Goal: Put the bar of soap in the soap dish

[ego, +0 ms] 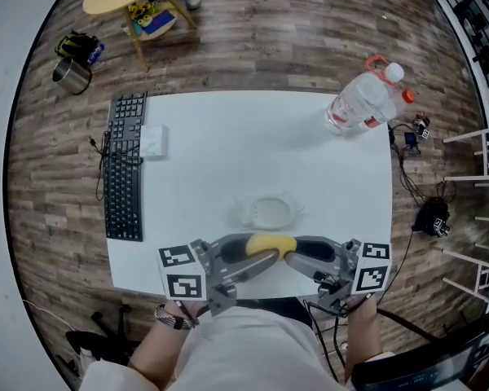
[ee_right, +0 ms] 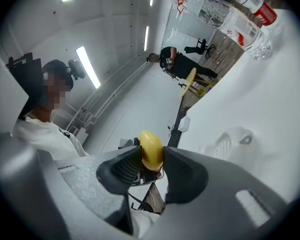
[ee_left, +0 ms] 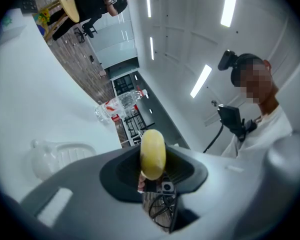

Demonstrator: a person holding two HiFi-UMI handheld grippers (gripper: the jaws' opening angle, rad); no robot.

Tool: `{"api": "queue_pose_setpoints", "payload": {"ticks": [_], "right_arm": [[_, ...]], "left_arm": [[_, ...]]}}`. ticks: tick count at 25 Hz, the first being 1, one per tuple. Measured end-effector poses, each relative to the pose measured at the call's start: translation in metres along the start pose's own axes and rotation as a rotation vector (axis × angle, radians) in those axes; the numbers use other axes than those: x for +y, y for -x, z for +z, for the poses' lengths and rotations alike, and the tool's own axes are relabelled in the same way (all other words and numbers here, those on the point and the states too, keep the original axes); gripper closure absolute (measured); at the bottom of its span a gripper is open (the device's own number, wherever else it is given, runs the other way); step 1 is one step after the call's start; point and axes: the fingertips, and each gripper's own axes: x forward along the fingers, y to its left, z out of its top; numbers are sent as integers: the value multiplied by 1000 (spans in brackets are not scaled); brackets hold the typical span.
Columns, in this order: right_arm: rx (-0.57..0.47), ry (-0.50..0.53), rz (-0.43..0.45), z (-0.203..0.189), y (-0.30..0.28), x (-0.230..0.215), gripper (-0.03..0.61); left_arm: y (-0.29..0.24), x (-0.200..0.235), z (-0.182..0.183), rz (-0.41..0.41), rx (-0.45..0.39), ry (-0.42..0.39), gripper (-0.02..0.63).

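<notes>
The bar of soap (ego: 269,244) is hanging in the air just on the person's side of the soap dish (ego: 267,211), over the near edge of the table (ego: 228,137). It is being gripped from both ends at once. The left gripper (ego: 257,256) is closing its fingers (ee_left: 121,170) partway onto the end left of the dish. The right gripper (ego: 293,252) is pressing its ribbed fingers (ee_right: 123,170) against both flat faces of the other end, as the right gripper view is showing plainly.

The soap is looking like a smooth, rounded yellow oval – probably light and stiff, yet slick enough to squirt out of a hard pinch. A moderate squeeze across the broad faces, near the ends as now, is likely serving best. One gripper will probably be letting go before the bar can be lowered flat.

The soap dish is sitting empty. It is a clear, shallow plastic tray with a ribbed floor, and likely light enough to skid if bumped.

Far beyond the dish and to its right, two clear bottles (ego: 367,100) are standing at the table's corner; how full they are I cannot tell. Well to the left of the dish a keyboard (ego: 124,169) is lying along the table's edge.
</notes>
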Motion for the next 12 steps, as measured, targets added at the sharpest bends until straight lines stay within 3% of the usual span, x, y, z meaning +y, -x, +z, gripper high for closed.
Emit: {"api": "queue_pose_setpoints", "payload": {"ticks": [12], "right_arm": [[16, -26, -41, -1, 4, -9, 454]], "left_arm": [[-6, 14, -9, 35, 41, -43, 442]]}}
